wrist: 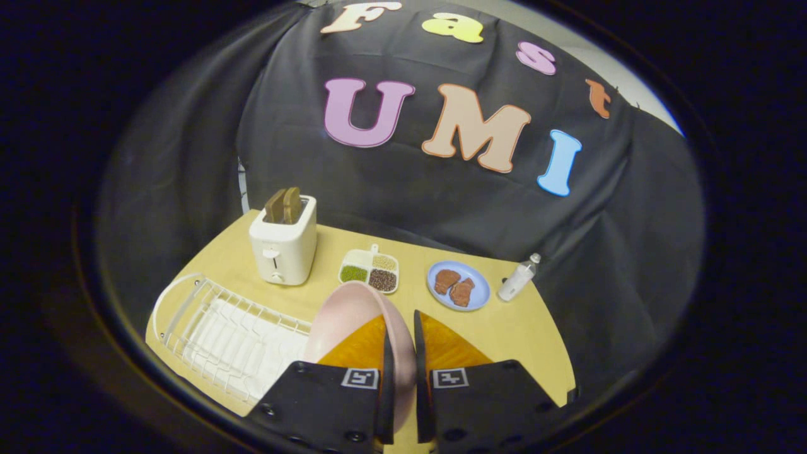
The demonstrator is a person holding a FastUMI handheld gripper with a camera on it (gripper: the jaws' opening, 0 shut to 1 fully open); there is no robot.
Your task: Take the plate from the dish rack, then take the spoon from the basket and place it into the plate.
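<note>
A pink plate (pixel 343 318) stands on edge between my two orange fingers (pixel 362 347), its rim pinched by both of them. My gripper (pixel 401 337) is shut on that rim and holds the plate lifted, just right of the white wire dish rack (pixel 220 331). The rack lies on the yellow table (pixel 504 334) to the left of the fingers, and its slots look bare.
Beyond the fingers stand a white toaster (pixel 284 243) with two slices of toast, a small divided dish of grains (pixel 370 271), a blue plate (pixel 458 285) with brown food pieces, and a small bottle (pixel 518 277) lying near the table's far right edge.
</note>
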